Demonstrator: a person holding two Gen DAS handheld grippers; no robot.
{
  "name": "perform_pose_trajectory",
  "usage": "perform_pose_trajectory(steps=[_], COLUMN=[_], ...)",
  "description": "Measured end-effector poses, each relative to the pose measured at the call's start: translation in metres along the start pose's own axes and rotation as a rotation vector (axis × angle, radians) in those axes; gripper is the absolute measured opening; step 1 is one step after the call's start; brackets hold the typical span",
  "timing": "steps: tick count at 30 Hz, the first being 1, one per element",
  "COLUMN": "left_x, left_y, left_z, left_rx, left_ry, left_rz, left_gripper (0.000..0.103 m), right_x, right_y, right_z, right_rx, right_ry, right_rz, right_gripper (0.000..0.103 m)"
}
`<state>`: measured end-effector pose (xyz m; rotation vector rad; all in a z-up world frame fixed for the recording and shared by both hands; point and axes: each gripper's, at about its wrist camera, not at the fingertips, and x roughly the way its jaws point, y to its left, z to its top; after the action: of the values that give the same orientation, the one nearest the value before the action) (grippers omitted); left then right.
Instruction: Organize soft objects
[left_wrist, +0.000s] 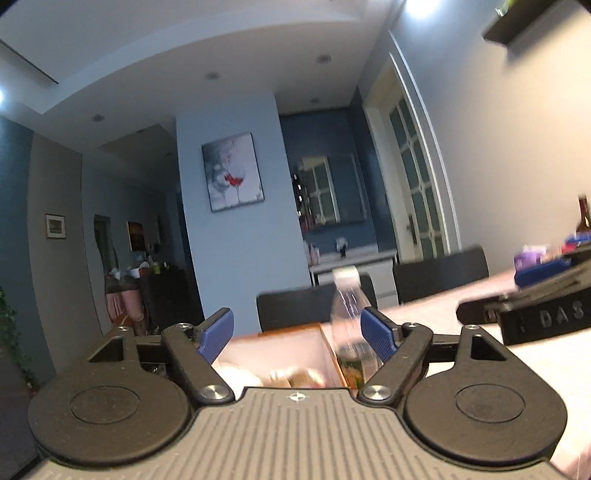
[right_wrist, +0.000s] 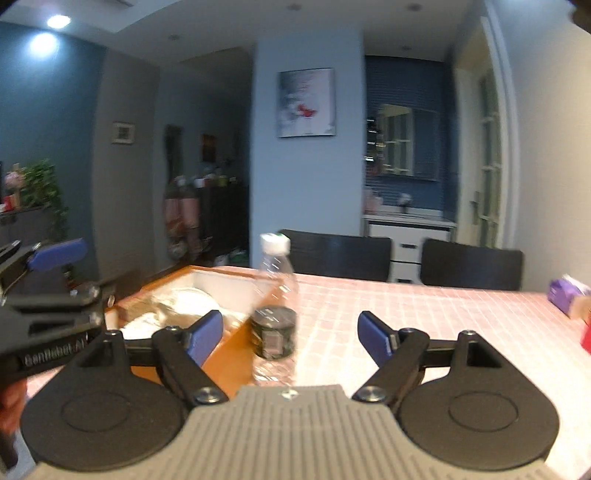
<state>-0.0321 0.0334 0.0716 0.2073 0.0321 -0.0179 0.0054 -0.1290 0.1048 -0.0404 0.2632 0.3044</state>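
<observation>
**Both grippers empty; box partly filled**

Near: your left gripper and right gripper both have jaws wide apart, nothing clamped. Just beyond, lower centre, a clear bottle stands beside the orange box. Pale soft objects already lie inside, blurred. Far right on the counter, a purple pack likely remains to sort.

Clear bottle upright on pink checked tablecloth; dark chairs behind.
</observation>
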Motion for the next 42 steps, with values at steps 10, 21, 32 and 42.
perform_pose_trajectory(steps=[10, 21, 32, 42], left_x=[0.019, 0.03, 0.026, 0.028], left_y=[-0.017, -0.011, -0.018, -0.021], left_z=[-0.041, -0.067, -0.082, -0.08], left_rx=[-0.105, -0.194, -0.179, -0.182], left_ry=[0.216, 0.335, 0.35, 0.356], left_rz=[-0.018, 0.05, 0.053, 0.047], left_gripper=[0.096, 0.096, 0.096, 0.096], right_x=[-0.005, 0.018, 0.028, 0.032], right_y=[-0.012, -0.024, -0.025, -0.021], right_z=[-0.071, -0.108, -0.131, -0.131], right_rx=[0.085, 0.147, 0.172, 0.156], right_ry=[-0.008, 0.073, 0.11, 0.113], right_rz=[-0.157, -0.192, -0.197, -0.195], right_gripper=[0.083, 0.088, 0.089, 0.09])
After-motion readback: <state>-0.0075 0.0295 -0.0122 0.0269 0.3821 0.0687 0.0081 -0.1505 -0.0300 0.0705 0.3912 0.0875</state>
